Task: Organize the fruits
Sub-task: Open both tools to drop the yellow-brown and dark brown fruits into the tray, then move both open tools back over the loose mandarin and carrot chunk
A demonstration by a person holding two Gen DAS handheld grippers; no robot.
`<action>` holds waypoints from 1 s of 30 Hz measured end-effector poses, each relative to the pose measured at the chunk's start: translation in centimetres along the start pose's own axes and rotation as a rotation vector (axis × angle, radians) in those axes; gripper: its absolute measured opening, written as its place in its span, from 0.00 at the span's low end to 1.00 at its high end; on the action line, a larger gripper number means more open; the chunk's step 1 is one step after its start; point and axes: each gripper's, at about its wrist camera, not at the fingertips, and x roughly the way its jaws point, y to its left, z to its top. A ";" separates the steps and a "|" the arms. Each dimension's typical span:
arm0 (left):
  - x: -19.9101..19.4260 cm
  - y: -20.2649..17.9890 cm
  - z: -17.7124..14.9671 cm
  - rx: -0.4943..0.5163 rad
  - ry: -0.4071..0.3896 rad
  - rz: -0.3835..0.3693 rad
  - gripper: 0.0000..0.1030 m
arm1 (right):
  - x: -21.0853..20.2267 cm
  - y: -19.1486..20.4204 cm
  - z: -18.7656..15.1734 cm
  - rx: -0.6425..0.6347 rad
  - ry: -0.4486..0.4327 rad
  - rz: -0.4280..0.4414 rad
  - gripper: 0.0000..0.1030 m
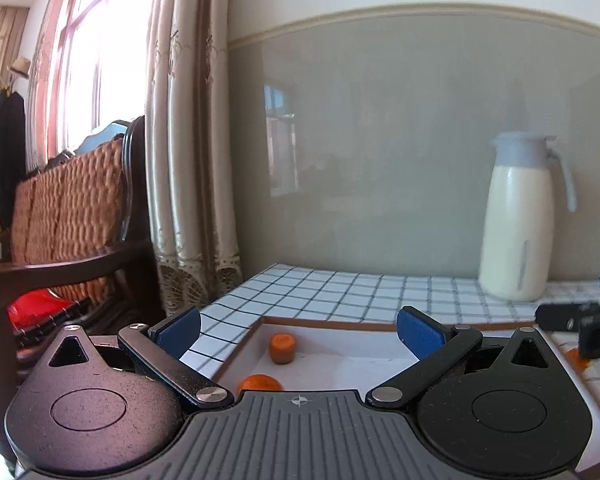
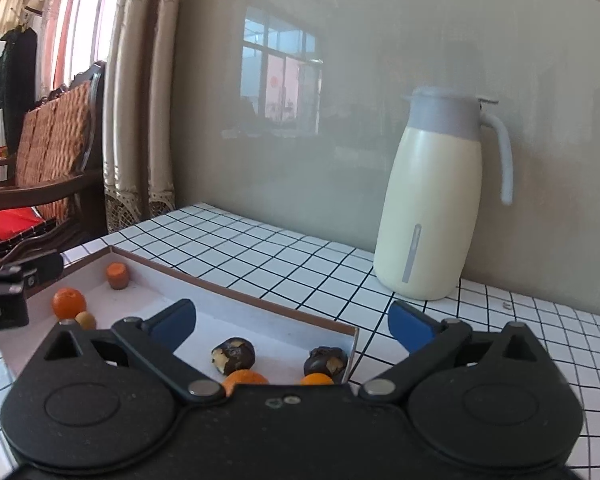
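A shallow white tray with a brown rim [image 2: 236, 294] lies on the checked tablecloth and holds several fruits. An orange persimmon-like fruit [image 2: 117, 275] stands in its far corner. A round orange [image 2: 69, 303] and a small tan fruit [image 2: 86, 319] lie at the left. Two dark fruits [image 2: 233, 355] [image 2: 325, 360] lie near the front with two oranges [image 2: 244, 379] [image 2: 317, 379] partly hidden by the gripper body. My right gripper [image 2: 292, 322] is open and empty above the tray. My left gripper [image 1: 298, 330] is open and empty over the tray [image 1: 320, 323], near the persimmon-like fruit [image 1: 283, 348] and an orange [image 1: 260, 382].
A cream jug with a grey lid [image 2: 436, 200] [image 1: 518, 220] stands on the table by the grey wall. A wooden chair with woven back [image 1: 68, 208] and curtains [image 1: 188, 140] are to the left of the table. The other gripper shows at each view's edge.
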 end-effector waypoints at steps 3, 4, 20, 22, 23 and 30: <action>-1.0 -0.2 0.2 -0.052 -0.006 -0.040 1.00 | -2.0 -0.2 -0.7 -0.019 -0.018 -0.005 0.94; -1.4 -0.5 0.3 -0.065 -0.007 -0.053 1.00 | -2.7 -0.4 -1.0 -0.024 -0.022 -0.009 0.94; -4.9 -11.5 -0.7 0.139 -0.026 -0.266 1.00 | -5.6 -9.0 -5.0 0.063 0.083 -0.187 0.94; -5.0 -13.0 -0.7 0.154 -0.027 -0.276 1.00 | -6.1 -9.9 -5.5 0.071 0.091 -0.192 0.94; -5.1 -13.7 -0.7 0.156 -0.021 -0.289 1.00 | -6.4 -10.3 -5.7 0.066 0.091 -0.208 0.94; -4.6 -18.8 -0.5 0.194 0.048 -0.340 0.86 | -6.3 -12.8 -6.6 0.064 0.103 -0.248 0.89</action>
